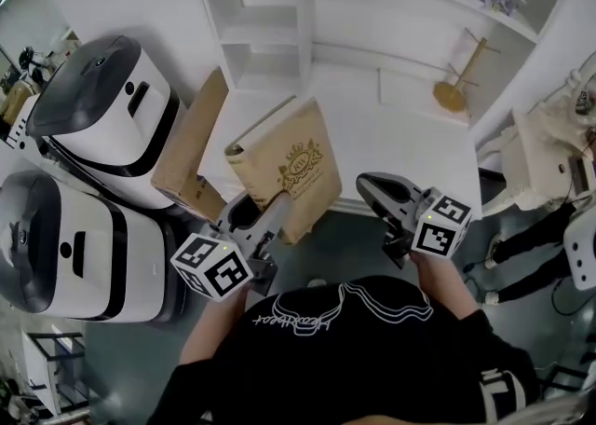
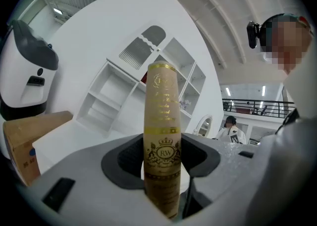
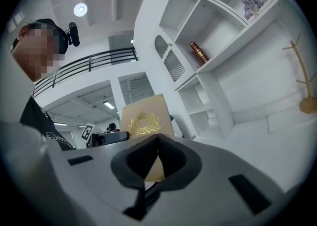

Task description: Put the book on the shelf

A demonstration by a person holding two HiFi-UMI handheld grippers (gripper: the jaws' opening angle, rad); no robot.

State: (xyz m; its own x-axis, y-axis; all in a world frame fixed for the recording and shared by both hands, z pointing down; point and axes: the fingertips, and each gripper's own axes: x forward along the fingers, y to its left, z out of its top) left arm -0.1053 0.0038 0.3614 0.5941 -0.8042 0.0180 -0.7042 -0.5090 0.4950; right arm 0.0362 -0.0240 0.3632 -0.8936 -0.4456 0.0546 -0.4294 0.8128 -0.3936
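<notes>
Gripping the book (image 1: 284,162) at its lower edge, the fingers of the left gripper (image 1: 264,220) are pressed against both covers. Just beside it, the right gripper (image 3: 157,140) is held clenched, with nothing grasped. Beyond both fingertips the white shelf (image 1: 265,36) is seen, apart from the book.

Gilt "RW" under crown on book (image 2: 161,141) spine; other print illegible.

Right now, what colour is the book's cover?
The book is tan-brown with gold printing, clearest in the head view.
</notes>
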